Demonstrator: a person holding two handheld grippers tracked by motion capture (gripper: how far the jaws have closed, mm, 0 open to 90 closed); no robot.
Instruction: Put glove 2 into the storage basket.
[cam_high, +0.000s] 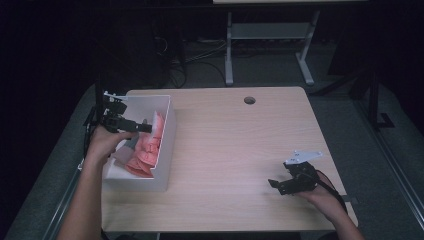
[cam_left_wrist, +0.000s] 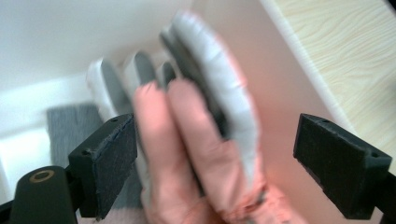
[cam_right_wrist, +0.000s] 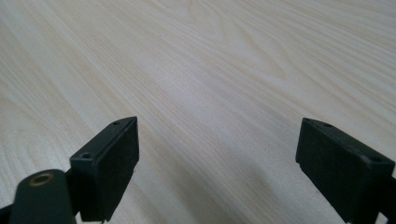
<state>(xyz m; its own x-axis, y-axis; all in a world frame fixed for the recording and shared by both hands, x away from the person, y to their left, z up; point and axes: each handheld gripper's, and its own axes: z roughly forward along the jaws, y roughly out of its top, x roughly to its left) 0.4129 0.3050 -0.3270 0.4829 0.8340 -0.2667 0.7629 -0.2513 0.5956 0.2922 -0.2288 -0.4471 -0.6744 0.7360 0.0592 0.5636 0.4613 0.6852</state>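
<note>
- Gloves (cam_left_wrist: 210, 154), pink-grey, in white box (cam_high: 167, 150) at desk's (cam_high: 240, 165) left edge: stood between wide-open left tool (cam_left_wrist: 215, 168), unheld; might snag on withdrawal.
- Right tool (cam_right_wrist: 217, 163): open, empty.

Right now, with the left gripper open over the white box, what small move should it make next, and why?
Probably lift the left gripper clear of the white box. Its jaws stand wide apart, the pink and grey gloves lie loose between them in the box, unpressed, so the drop looks finished. The right gripper waits open above the table.
</note>
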